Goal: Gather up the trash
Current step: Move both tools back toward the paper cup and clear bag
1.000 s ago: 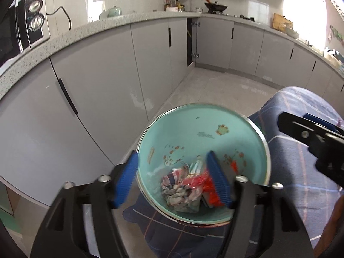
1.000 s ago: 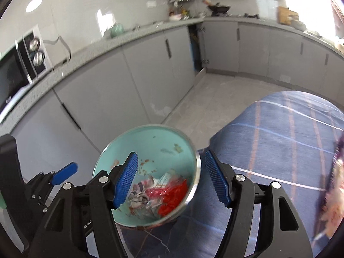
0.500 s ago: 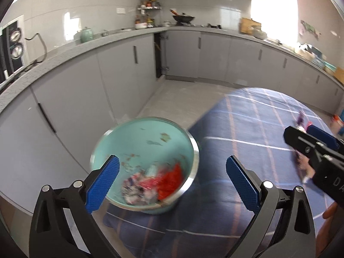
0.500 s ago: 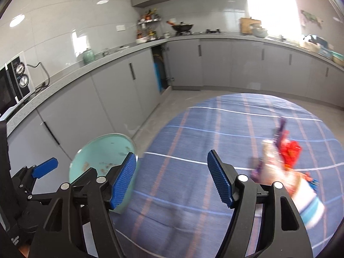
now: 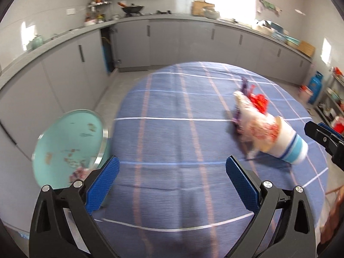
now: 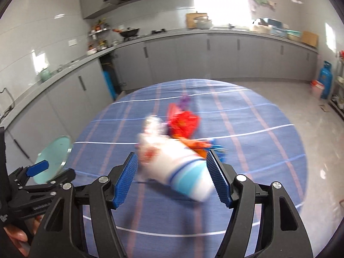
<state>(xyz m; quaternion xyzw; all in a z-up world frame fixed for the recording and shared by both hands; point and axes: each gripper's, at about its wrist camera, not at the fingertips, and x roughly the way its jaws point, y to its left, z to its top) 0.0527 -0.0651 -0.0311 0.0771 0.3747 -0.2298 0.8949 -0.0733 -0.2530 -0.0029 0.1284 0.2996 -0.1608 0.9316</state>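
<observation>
Left hand-held gripper (image 5: 171,182) is wide open over the blue plaid table (image 5: 172,129), nothing between its pads. Right hand-held gripper (image 6: 172,177) is partly open, its jaws are closing, and the tipped paper cup (image 6: 182,172) lies in the gap, though blur hides whether the pads touch it. The cup lies on its side mid-table with trash spilling out: red wrapper (image 6: 185,122), purple scrap (image 6: 185,102). Teal bowl (image 5: 68,148) holding some scraps sits at the table's left edge. Grey cabinets (image 5: 163,40) behind.
</observation>
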